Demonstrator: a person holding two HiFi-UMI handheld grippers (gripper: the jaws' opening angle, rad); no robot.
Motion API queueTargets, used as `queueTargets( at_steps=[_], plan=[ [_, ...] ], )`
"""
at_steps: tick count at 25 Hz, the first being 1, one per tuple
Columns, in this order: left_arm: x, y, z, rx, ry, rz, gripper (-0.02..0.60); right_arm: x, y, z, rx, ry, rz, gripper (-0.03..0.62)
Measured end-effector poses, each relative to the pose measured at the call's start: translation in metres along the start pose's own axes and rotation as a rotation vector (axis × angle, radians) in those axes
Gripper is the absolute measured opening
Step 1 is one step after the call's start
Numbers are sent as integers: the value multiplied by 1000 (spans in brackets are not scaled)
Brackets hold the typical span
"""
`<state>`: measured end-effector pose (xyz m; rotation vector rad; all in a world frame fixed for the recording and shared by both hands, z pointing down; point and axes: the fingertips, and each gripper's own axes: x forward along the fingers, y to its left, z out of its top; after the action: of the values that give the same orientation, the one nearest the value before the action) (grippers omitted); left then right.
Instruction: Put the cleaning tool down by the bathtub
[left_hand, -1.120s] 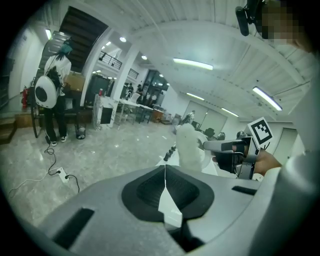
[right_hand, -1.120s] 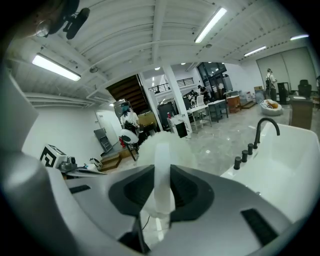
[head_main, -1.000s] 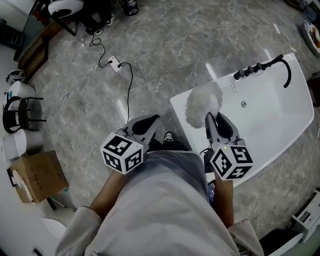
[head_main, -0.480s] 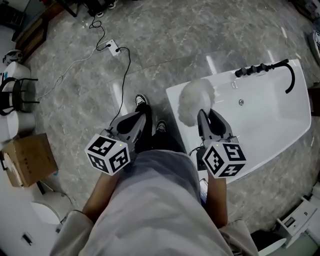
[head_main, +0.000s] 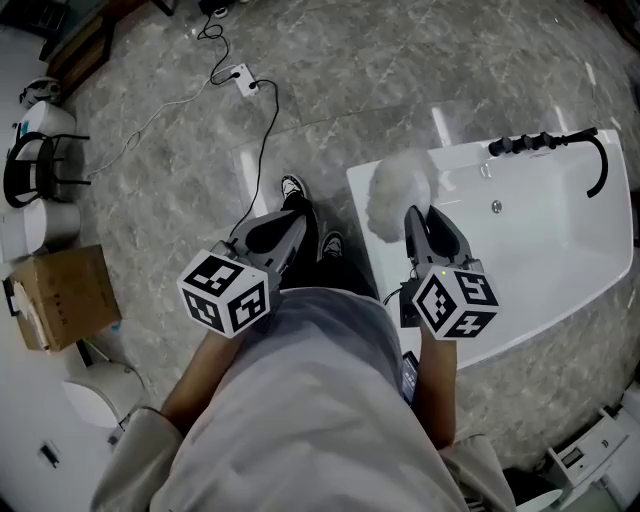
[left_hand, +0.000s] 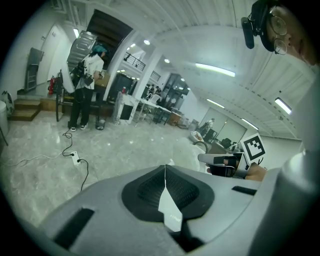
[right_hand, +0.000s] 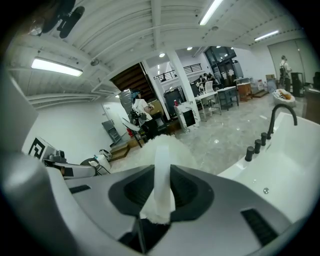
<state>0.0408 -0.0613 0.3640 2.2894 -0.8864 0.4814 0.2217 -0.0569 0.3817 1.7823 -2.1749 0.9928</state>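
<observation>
Right gripper (head_main: 418, 216): jaws are closed on the flat white handle of the cleaning tool (head_main: 398, 192). The tool's fluffy head projects ahead of the jaws, above the near corner of the bathtub (head_main: 545, 300).

Left gripper (head_main: 292, 224): jaws are brought together and nothing is held. It is positioned over the floor (head_main: 330, 110), near the person's shoes (head_main: 293, 188).

The tool has not yet been set down. It is judged that it should be lowered head first onto the floor just beside the bathtub wall, kept clear of the basin. The jaws should be parted only once the tool is supported, then drawn straight back.
</observation>
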Motion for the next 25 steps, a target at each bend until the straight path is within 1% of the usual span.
queueTargets(
  at_steps=[5, 11, 21, 25],
  plan=[
    [2, 3, 6, 10, 7, -14, 9, 5, 4, -3, -5, 12, 0, 81],
    [13, 2, 10, 5, 11, -33, 9, 12, -5, -10, -3, 50, -11, 81],
    [15, 20, 10, -45, 17, -24, 9, 28, -16, -26, 31, 111, -33, 81],
    [12, 28, 9, -61, 10, -22, 9, 34, -21, -28, 55, 118, -53, 81]
  ],
)
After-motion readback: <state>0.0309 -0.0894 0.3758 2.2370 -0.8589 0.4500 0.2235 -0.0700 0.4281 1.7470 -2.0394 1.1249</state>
